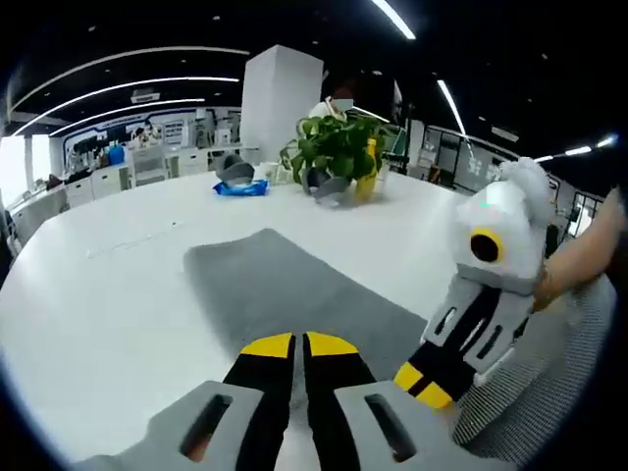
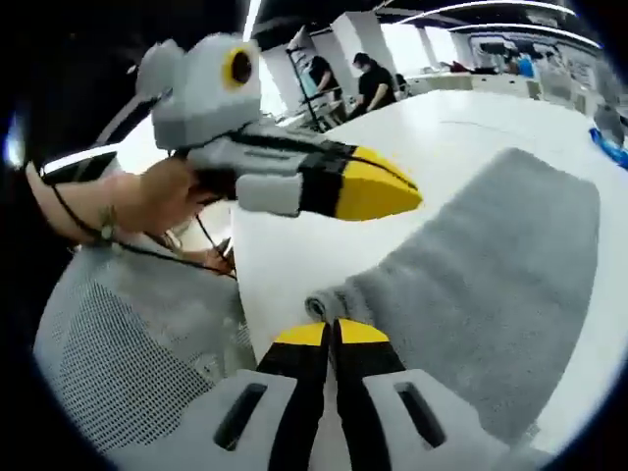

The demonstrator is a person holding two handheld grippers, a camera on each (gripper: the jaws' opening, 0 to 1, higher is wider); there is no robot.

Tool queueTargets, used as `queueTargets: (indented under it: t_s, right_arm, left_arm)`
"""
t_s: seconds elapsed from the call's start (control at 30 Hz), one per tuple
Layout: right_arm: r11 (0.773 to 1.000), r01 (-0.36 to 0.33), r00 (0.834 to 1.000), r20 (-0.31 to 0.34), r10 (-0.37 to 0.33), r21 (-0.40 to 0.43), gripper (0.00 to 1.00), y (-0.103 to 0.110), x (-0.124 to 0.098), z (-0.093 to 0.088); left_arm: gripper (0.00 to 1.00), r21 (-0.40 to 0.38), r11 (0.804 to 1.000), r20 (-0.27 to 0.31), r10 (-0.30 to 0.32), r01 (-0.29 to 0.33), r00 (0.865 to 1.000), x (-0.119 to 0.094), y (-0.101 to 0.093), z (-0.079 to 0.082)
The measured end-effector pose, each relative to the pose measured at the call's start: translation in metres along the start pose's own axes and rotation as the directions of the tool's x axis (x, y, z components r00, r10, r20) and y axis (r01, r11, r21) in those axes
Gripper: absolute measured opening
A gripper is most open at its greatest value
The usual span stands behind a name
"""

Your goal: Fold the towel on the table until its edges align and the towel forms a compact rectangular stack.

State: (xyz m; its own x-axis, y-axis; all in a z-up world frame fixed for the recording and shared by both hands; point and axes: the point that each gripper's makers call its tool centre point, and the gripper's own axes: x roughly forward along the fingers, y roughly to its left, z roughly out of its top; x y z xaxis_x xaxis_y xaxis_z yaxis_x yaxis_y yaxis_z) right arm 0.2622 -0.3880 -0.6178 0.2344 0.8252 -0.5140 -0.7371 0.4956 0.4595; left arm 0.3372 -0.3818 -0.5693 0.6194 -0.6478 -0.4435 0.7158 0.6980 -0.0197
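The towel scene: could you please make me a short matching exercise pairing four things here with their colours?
Things:
1. towel
2. table
3. plant
4. left gripper jaw tips

Colours:
A. yellow
B. green
C. grey
D. white

Pairs: 1-C, 2-D, 3-B, 4-A
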Motion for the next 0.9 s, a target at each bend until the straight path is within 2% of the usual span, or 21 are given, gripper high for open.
queueTargets:
  t_s: [0.03,0.07,0.1,0.13,0.17,0.2,0.23,0.33,0.43,0.5,0.57,0.63,0.7,0.73,0.8,0.9]
  right_arm:
    - [1.000,0.010,1.000,0.006,-0.010,0.011,0.00,-0.004,-0.003,0.001]
    - [0.999,0.030,0.999,0.028,-0.030,0.019,0.00,-0.009,-0.006,0.006]
    - [0.999,0.044,0.998,0.038,-0.045,0.031,0.00,-0.013,-0.008,0.007]
    - [0.996,0.073,0.995,0.063,-0.076,0.048,0.00,-0.019,-0.010,0.011]
    - [0.995,0.083,0.994,0.071,-0.087,0.056,0.00,-0.023,-0.011,0.011]
    - [0.993,0.089,0.993,0.073,-0.094,0.077,0.00,-0.026,-0.012,0.010]
    - [0.990,0.101,0.991,0.081,-0.109,0.098,0.00,-0.030,-0.014,0.010]
    - [0.986,0.113,0.987,0.098,-0.125,0.122,0.00,-0.035,-0.017,0.012]
    - [0.982,0.133,0.984,0.105,-0.147,0.131,0.00,-0.039,-0.020,0.013]
    - [0.981,0.137,0.982,0.109,-0.152,0.136,0.00,-0.040,-0.021,0.014]
    - [0.982,0.134,0.983,0.111,-0.149,0.136,0.00,-0.040,-0.021,0.014]
    - [0.986,0.127,0.985,0.105,-0.139,0.111,0.00,-0.036,-0.019,0.014]
    - [0.987,0.131,0.985,0.098,-0.140,0.093,0.00,-0.035,-0.018,0.014]
    - [0.988,0.130,0.986,0.095,-0.137,0.082,0.00,-0.034,-0.018,0.014]
    - [0.990,0.126,0.987,0.089,-0.131,0.057,0.00,-0.033,-0.018,0.014]
    - [0.993,0.116,0.990,0.078,-0.118,0.029,0.00,-0.030,-0.018,0.014]
  left_arm:
    - [0.04,0.053,0.998,0.015,-0.022,0.021,1.000,-0.002,-0.004,0.005]
    - [0.04,0.081,0.996,0.016,-0.028,0.027,0.999,-0.002,-0.006,0.005]
    - [0.04,0.144,0.989,0.013,-0.026,0.023,1.000,-0.004,-0.006,0.006]
    - [0.04,0.160,0.987,0.010,-0.022,0.020,1.000,-0.004,-0.006,0.006]
    - [0.04,0.155,0.987,0.017,-0.035,0.032,0.999,-0.004,-0.009,0.007]
    - [0.05,0.131,0.988,0.038,-0.092,0.086,0.995,-0.003,-0.018,0.011]
    - [0.05,0.103,0.989,0.031,-0.113,0.109,0.993,-0.003,-0.022,0.009]
    - [0.08,0.099,0.988,-0.025,-0.116,0.118,0.993,-0.001,-0.021,-0.001]
    - [0.10,0.009,0.980,-0.069,-0.198,0.199,0.978,-0.001,-0.033,-0.013]
    - [0.10,0.015,0.974,-0.078,-0.224,0.225,0.972,-0.001,-0.038,-0.015]
    - [0.10,0.041,0.972,-0.090,-0.226,0.231,0.970,0.001,-0.042,-0.017]
    - [0.10,0.099,0.966,-0.134,-0.225,0.239,0.965,0.002,-0.044,-0.025]
    - [0.11,0.113,0.963,-0.165,-0.226,0.246,0.960,0.003,-0.046,-0.032]
    - [0.12,0.143,0.959,-0.191,-0.216,0.245,0.957,0.004,-0.045,-0.037]
    - [0.15,0.196,0.951,-0.208,-0.200,0.241,0.957,0.005,-0.045,-0.040]
    - [0.17,0.240,0.934,-0.232,-0.210,0.265,0.950,0.007,-0.050,-0.046]
